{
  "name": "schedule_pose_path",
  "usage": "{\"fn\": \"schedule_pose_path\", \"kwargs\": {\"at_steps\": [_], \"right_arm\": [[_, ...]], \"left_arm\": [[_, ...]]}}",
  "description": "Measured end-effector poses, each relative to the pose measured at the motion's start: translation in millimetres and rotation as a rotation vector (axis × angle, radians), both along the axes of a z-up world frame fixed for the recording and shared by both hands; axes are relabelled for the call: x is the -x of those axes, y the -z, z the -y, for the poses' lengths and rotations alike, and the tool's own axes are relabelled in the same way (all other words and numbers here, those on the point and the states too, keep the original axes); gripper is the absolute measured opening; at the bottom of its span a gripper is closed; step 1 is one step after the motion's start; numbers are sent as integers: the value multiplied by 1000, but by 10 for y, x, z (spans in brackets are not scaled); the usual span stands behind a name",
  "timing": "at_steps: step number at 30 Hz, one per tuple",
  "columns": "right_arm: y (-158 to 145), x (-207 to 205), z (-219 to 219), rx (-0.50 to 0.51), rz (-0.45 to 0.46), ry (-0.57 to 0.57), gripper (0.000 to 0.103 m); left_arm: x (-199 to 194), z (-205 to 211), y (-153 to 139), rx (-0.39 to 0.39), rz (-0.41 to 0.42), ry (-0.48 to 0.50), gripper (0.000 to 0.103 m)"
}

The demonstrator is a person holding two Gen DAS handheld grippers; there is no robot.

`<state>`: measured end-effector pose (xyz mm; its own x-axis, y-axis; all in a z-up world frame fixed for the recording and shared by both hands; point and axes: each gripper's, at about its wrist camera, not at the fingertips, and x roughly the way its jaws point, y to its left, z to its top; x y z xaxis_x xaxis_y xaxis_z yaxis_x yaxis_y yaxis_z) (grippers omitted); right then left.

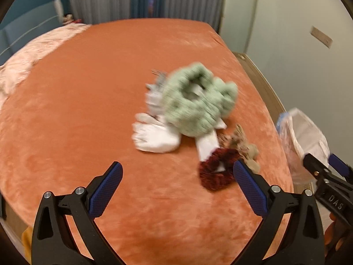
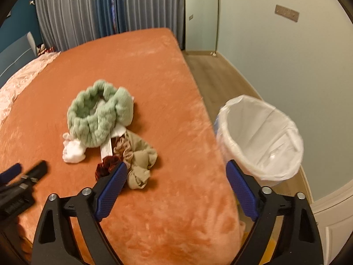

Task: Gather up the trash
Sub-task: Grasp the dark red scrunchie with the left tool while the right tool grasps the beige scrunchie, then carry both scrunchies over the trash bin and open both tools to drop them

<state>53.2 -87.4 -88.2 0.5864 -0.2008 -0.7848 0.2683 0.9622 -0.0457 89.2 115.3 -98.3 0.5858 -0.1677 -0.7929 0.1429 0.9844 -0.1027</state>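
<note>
A pile lies on the orange bed: a fluffy green headband [image 1: 198, 108] [image 2: 99, 119], a crumpled white tissue [image 1: 154, 137] [image 2: 72, 150], a white paper strip [image 1: 207, 145] [image 2: 107, 149], a dark red scrunchie [image 1: 216, 170] [image 2: 106, 165] and a beige scrunchie [image 1: 245, 145] [image 2: 141, 161]. My left gripper [image 1: 176, 165] [image 2: 28, 167] is open over the blanket, just short of the pile, with nothing between its fingers. My right gripper [image 2: 176, 164] [image 1: 322, 163] is open above the bed's right edge, empty, its left finger in front of the red scrunchie.
A bin with a white liner [image 2: 264, 132] [image 1: 306, 130] stands on the wood floor [image 2: 209, 72] right beside the bed. A pink quilt [image 1: 33, 53] covers the bed's far left. Something grey [image 1: 154, 95] lies blurred behind the headband. Curtains hang at the back.
</note>
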Motion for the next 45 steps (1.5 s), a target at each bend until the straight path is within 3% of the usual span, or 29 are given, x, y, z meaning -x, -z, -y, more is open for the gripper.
{"fn": "schedule_pose_path", "kwargs": {"at_steps": [6,9,11,13,15,20,22,26,29,35,45], "right_arm": [[313,-145,-16,-5,-38,-4,78],[520,-264,13,-57,-78,1,71],[624,-334,18,-78,-100,3,61],[734,-408,-1,-88,-119,-10,56],[814,-454,-12,-110,-131,-24,52],[975,-535,-71,-229,-152,-56,42],[1043,-563,-89,-261,-163,-65,37],[1167,-589,-87,-349,-181,-73,16],[1098,-567,-122,-344,-173,-84,11],[767,-470,-91,-307,-122,-89,8],[-21,-224,263,-291,16,-54,8]], "left_arm": [[-283,346,598,30,-98,97,93],[-400,376,826,36,-149,103,80],[-470,340,962,83,-201,99,68],[-511,293,1045,132,-236,84,65],[-538,260,1095,167,-260,77,60],[-566,166,1176,263,-310,96,26],[-554,157,1173,268,-313,96,22],[-507,143,1103,270,-298,104,15],[-460,146,1001,265,-281,110,14],[-371,198,679,257,-224,114,12],[-219,637,-260,265,-59,208,12]]}}
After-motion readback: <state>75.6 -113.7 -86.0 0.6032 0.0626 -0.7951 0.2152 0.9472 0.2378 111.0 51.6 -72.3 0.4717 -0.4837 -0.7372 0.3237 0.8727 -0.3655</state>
